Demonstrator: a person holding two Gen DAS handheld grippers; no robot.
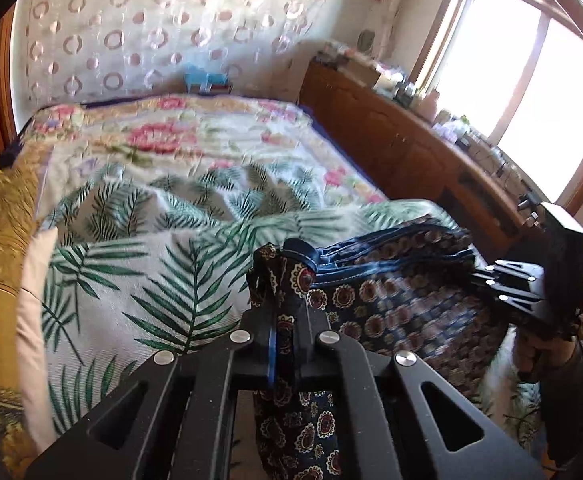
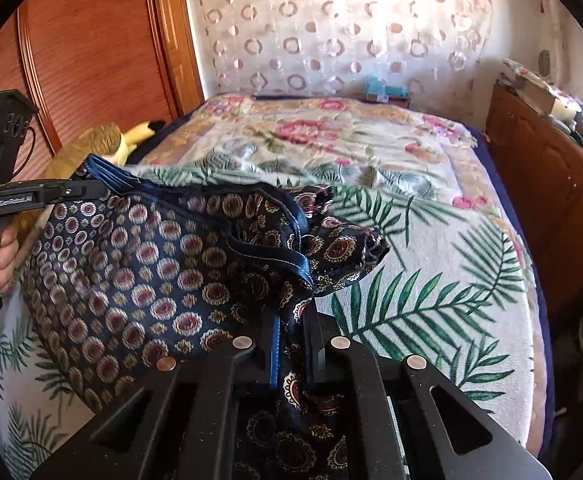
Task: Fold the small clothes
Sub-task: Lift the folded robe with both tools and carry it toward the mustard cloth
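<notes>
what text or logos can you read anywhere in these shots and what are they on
"GenRobot.AI": white lettering on the side of the left gripper, seen in the right wrist view.
Raised characters on the black upright part above that gripper: too blurred to read.
Items on the wooden cabinet by the window: too small and blurred to read.
Nothing else legible.

I face a bed (image 1: 195, 140) under a floral quilt, a palm-leaf blanket (image 2: 431, 280) spread nearest me. Behind it, at upper centre, hangs a sheer curtain (image 1: 163, 28) patterned with rings. A wooden cabinet (image 1: 391, 148) with a cluttered top runs along the right, beneath a bright window (image 1: 531, 80). At upper left stands a reddish wooden headboard (image 2: 91, 52)
</notes>
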